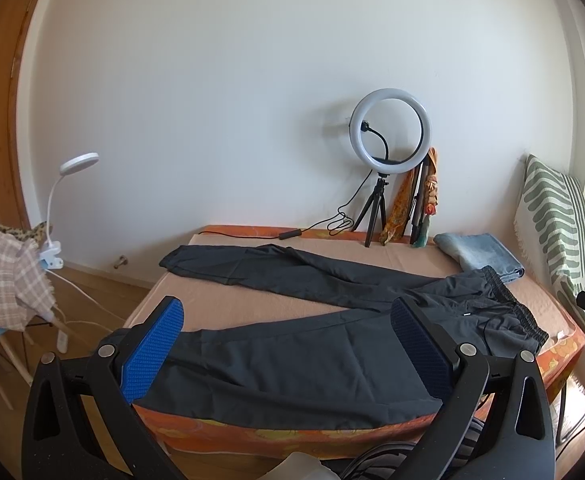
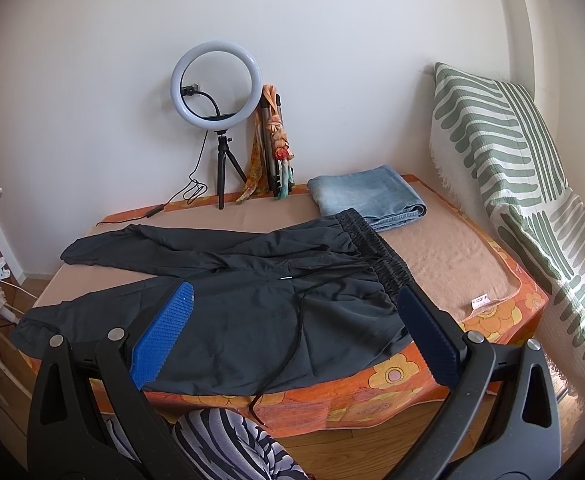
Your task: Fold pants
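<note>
Dark pants (image 1: 332, 320) lie spread flat across the middle of both frames on a tan blanket (image 2: 444, 256) over an orange flowered cover (image 2: 392, 384), legs splayed toward the left, elastic waistband (image 2: 376, 248) at right, drawstring (image 2: 288, 352) trailing over the near edge. The left gripper (image 1: 288, 344) sits at the bottom of its frame, blue pads wide apart and clamped on nothing, above the near leg. The right gripper (image 2: 296, 336) likewise stands spread and empty, over the waist end. Folded jeans (image 2: 368, 196) rest just beyond the waistband. A ring light (image 2: 216, 88) on a tripod stands at the wall, upper centre-left in the right view; a green-striped cushion (image 2: 492, 140) leans at right
</note>
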Available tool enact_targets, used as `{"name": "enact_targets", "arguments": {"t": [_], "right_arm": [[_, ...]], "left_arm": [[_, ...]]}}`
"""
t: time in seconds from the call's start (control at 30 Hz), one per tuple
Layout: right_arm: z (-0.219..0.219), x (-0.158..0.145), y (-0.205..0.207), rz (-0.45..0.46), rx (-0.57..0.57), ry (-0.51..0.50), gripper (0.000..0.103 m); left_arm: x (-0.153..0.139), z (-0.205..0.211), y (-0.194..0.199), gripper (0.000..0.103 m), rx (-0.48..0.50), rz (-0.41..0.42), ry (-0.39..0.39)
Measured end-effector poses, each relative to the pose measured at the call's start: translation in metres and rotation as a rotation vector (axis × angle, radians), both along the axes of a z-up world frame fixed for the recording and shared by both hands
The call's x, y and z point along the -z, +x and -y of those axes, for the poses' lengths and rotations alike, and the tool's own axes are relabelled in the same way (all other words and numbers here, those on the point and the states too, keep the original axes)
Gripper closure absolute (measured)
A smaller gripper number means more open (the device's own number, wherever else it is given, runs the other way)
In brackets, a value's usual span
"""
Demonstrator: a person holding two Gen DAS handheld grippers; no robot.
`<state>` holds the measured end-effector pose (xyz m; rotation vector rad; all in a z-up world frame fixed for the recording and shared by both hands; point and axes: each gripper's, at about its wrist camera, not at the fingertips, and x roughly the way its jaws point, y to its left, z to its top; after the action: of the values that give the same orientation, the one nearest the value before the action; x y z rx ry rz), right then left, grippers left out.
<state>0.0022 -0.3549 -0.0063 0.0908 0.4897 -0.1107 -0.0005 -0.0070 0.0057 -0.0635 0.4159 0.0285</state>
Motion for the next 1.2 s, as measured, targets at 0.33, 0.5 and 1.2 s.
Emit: {"name": "enact_targets", "arguments": {"t": [0.33, 0.5, 1.2], "right_arm": [[-0.0016, -0.0007, -0.0012, 0.002, -0.003, 0.001, 0.0], [-0.0035, -0.0011, -0.0003, 0.001, -0.005, 0.003, 0.0], [-0.0076, 0.0007, 0.0008, -0.002, -0.013, 0.007, 0.0]], "left_arm": [[-0.0011, -0.0012, 0.0004, 0.0, 0.001, 0.004, -0.002], [-0.001, -0.0008, -0.0006, 0.0, 0.002, 0.003, 0.0], [0.0009, -0.0011, -0.0014, 0.0, 0.0, 0.002, 0.0]]}}
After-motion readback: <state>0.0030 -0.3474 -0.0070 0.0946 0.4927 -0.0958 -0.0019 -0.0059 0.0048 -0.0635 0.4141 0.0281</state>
